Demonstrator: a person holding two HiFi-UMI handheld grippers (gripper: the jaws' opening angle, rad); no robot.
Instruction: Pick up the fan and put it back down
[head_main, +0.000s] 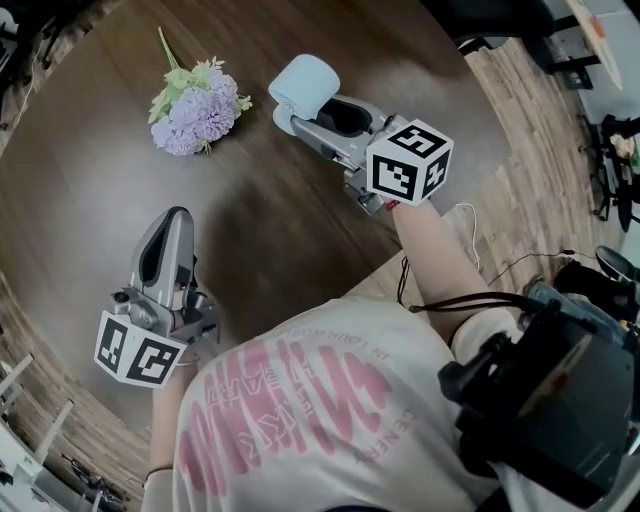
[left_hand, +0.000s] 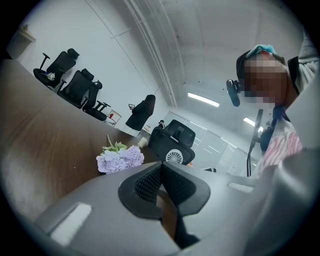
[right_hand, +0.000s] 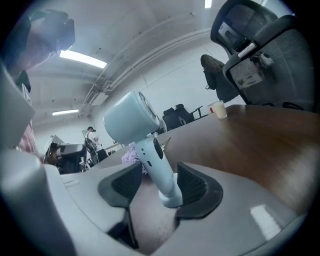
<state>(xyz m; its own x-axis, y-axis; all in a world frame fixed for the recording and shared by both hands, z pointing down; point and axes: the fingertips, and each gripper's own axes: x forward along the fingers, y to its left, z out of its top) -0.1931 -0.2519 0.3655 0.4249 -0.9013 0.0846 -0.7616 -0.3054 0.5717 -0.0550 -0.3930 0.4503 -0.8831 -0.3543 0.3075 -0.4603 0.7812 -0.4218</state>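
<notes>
The fan (head_main: 303, 82) is a pale blue handheld one with a round head. In the right gripper view the fan (right_hand: 131, 120) stands upright on the dark wooden table (head_main: 90, 210). Its handle sits between the jaws of my right gripper (head_main: 287, 117), which is open. The jaws of that gripper (right_hand: 160, 181) stand wide, the left pad well clear of the handle and the right pad close beside it. My left gripper (head_main: 172, 222) hovers over the table's near left part. That gripper (left_hand: 159, 172) is shut on nothing, its pads meeting at the tips.
A bunch of lilac artificial flowers (head_main: 197, 108) lies at the table's far left, beyond the left gripper (left_hand: 120, 159). Black office chairs (left_hand: 172, 142) (right_hand: 260, 55) ring the table, and a paper cup (right_hand: 218, 109) stands near its far edge. Cables trail over the plank floor (head_main: 540, 200).
</notes>
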